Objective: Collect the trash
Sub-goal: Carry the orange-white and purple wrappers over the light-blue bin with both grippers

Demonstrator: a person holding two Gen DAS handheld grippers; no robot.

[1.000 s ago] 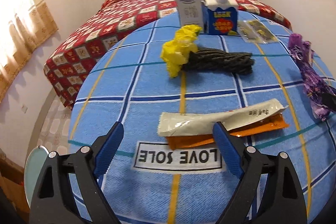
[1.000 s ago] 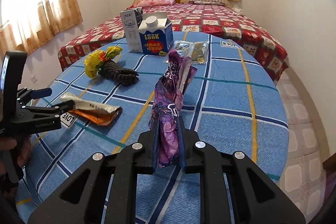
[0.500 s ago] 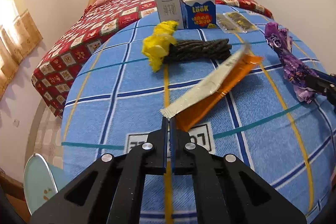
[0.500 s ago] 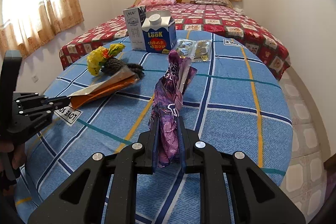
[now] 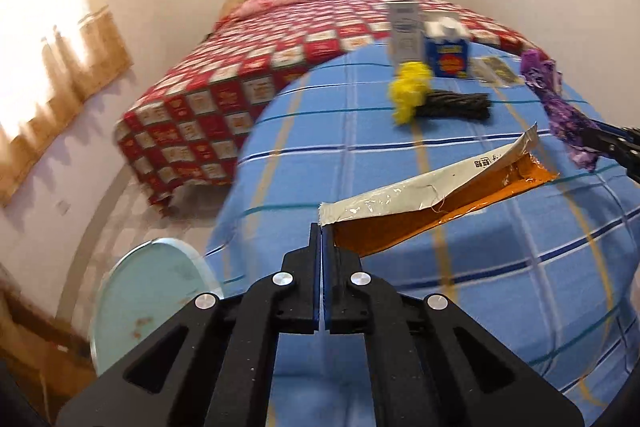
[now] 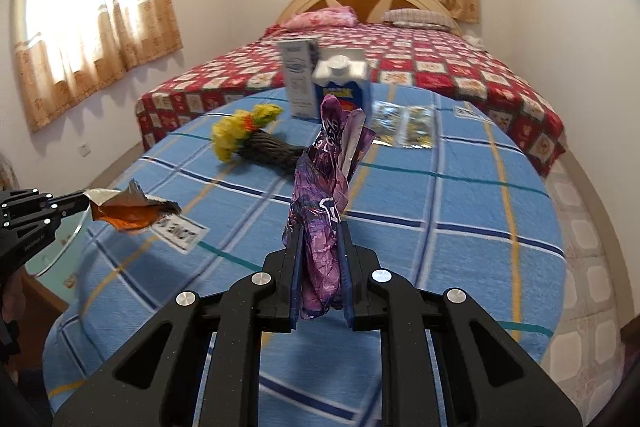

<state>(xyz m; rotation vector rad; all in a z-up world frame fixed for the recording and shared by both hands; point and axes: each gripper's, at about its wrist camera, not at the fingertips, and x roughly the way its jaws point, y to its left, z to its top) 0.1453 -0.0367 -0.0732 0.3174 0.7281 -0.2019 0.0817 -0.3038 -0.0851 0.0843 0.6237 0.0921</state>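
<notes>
Mid-collection — left gripper [image 5: 322, 233] clenched on silver-orange wrapper [image 5: 432, 203], lifted off tablecloth [image 5: 304, 131]; right gripper [image 6: 320, 247] grasping purple wrapper [image 6: 324, 195]. Next, prob.: carry both to a bin — none in view.

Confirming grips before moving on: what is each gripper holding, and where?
Left gripper pinches the silver-and-orange wrapper by its end corner; right gripper clamps the purple wrapper near its lower end.

Home bedroom, bed [image 6: 420, 67] with checked quilt, pillows [image 6: 324, 17], curtained windows [image 6: 92, 23]
</notes>
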